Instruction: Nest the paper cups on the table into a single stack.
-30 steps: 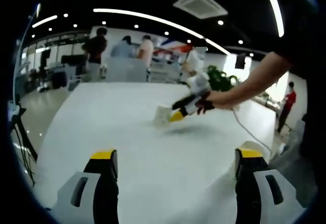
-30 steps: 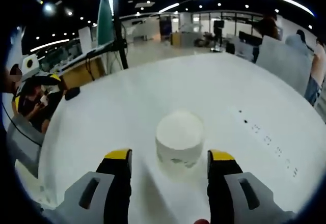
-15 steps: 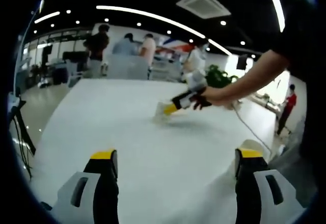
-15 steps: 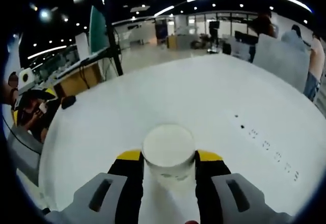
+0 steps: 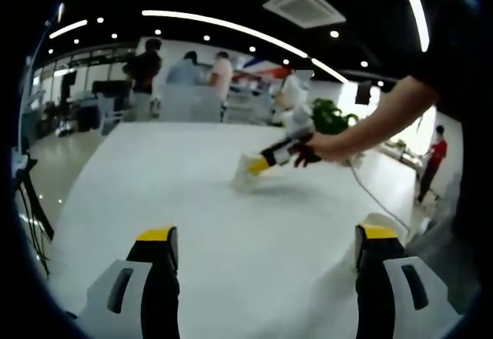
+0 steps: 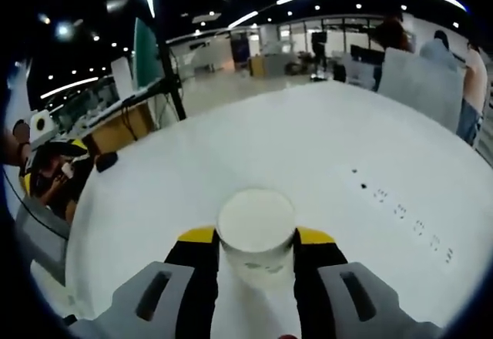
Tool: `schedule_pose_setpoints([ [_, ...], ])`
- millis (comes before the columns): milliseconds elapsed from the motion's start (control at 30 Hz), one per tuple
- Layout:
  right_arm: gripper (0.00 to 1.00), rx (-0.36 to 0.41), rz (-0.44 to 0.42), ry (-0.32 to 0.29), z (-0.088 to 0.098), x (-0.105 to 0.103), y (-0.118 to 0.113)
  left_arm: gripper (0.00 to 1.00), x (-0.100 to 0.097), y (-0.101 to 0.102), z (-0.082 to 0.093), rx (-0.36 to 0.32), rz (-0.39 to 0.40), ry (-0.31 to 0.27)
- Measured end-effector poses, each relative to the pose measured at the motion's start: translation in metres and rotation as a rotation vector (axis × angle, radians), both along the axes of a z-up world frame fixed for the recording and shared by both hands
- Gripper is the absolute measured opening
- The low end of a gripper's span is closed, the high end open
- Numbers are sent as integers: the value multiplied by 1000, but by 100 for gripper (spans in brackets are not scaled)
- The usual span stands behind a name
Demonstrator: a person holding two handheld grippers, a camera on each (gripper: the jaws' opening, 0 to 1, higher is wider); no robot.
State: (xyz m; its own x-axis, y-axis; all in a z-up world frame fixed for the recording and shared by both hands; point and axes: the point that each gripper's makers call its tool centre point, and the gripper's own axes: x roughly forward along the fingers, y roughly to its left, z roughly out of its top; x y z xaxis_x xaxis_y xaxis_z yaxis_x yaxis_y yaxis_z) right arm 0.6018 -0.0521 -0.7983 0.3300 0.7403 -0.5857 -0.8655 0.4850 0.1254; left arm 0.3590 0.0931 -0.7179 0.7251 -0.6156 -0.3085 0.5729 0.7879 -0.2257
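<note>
One white paper cup (image 6: pixel 256 235) sat pinched between the two yellow-tipped jaws of the right gripper (image 6: pixel 254 239), its round top facing the camera, over the white table (image 6: pixel 323 146). In the left gripper view the same cup (image 5: pixel 245 172) appeared far out on the table (image 5: pixel 177 192), clamped by the right gripper (image 5: pixel 258 166) held in a person's hand (image 5: pixel 317 149), and it seemed tilted, though whether its base touched the tabletop could not be told. The left gripper (image 5: pixel 262 240) hung near the table's closer edge, well apart from the cup, its two jaws spread wide with nothing between them. Three people (image 5: pixel 185 69) stood beyond the table's far edge.
</note>
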Motion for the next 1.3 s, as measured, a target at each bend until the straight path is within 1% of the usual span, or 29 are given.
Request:
schedule_pose_setpoints([
  [267, 34, 14, -8, -17, 17, -5, -11, 94, -3, -9, 3, 2, -21, -10],
  [400, 34, 26, -12, -31, 30, -17, -19, 94, -5, -16, 5, -4, -31, -15],
  [533, 34, 36, -18, -35, 36, -25, -29, 94, -8, -20, 7, -7, -44, -17],
  [633, 34, 37, -17, -47, 42, -37, -36, 94, -10, -24, 9, -6, -55, -20],
  [800, 34, 36, -23, -51, 45, -49, -48, 94, -15, -32, 14, -3, -79, -30],
  [833, 34, 38, -27, -54, 47, -56, -52, 94, -16, -35, 15, -6, -84, -30],
  [967, 34, 31, -31, -55, 49, -67, -62, 94, -19, -40, 17, -2, -104, -36],
  [1267, 34, 52, -60, -76, 68, -84, -85, 93, -20, -49, 24, -8, -127, -46],
  [1300, 34, 60, -65, -75, 71, -89, -88, 93, -19, -51, 26, -11, -130, -49],
])
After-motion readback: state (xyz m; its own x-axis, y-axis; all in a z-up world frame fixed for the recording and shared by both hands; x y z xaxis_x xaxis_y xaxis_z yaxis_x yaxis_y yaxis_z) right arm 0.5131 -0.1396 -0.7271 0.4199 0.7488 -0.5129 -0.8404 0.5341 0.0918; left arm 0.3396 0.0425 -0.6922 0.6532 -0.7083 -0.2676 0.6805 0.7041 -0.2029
